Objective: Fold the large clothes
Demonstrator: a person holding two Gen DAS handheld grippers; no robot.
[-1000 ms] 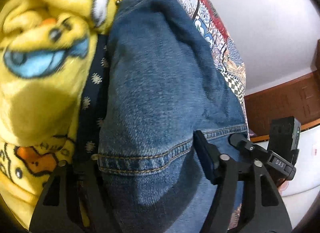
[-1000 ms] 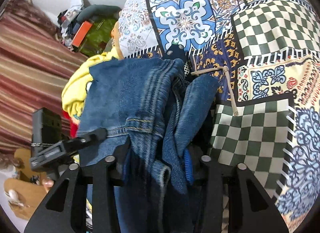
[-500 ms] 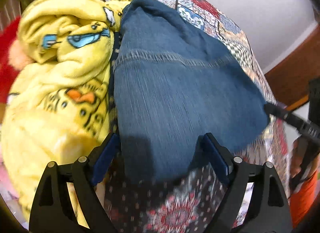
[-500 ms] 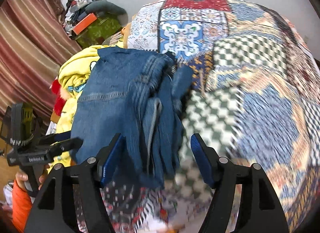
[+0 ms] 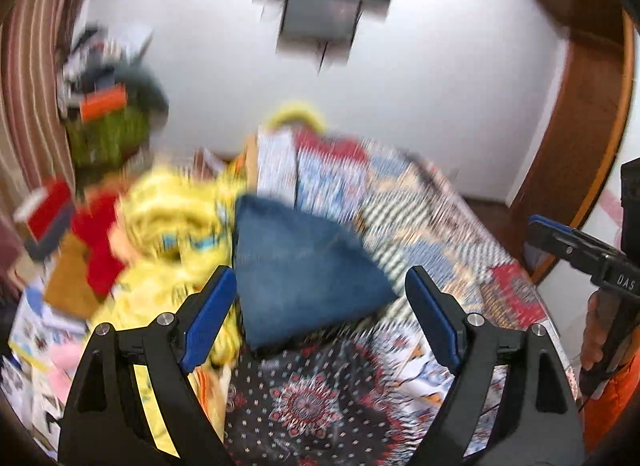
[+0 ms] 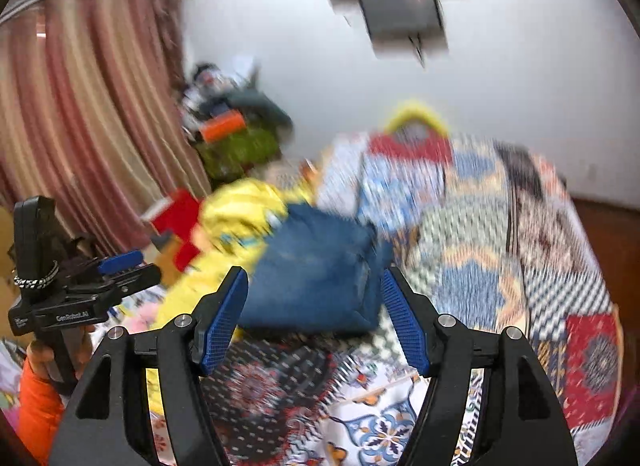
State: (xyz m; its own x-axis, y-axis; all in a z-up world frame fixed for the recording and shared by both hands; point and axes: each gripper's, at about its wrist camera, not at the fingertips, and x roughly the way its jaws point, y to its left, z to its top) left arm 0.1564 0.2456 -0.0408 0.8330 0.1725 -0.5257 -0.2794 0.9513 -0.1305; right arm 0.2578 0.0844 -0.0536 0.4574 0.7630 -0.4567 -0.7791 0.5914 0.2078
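Denim garment (image 5: 304, 270): folded into a compact blue bundle, lying on the patchwork bedspread (image 5: 452, 225), touching the yellow blanket (image 5: 172, 225) on its left.
Left tongs (image 5: 320, 318): jaws wide apart, just opened; nothing between the pads, which sit near the bundle but clear of it.
Right tongs (image 6: 314, 318): jaws have just parted to a moderate gap; empty, with the bundle lying beyond the tips.
Step in hand: release and withdrawal after the last fold, as judged from the free-lying bundle.
Technique: keep both pairs of pads clear of the bundle's near edge so no seam snags and reopens the fold.
Check: the bundle's right side looks thicker and less even than its left; pressing it flat would tidy it.
Image quality: both views are motion-blurred; fine seams are unreadable.
Progress: 1 garment appears folded.
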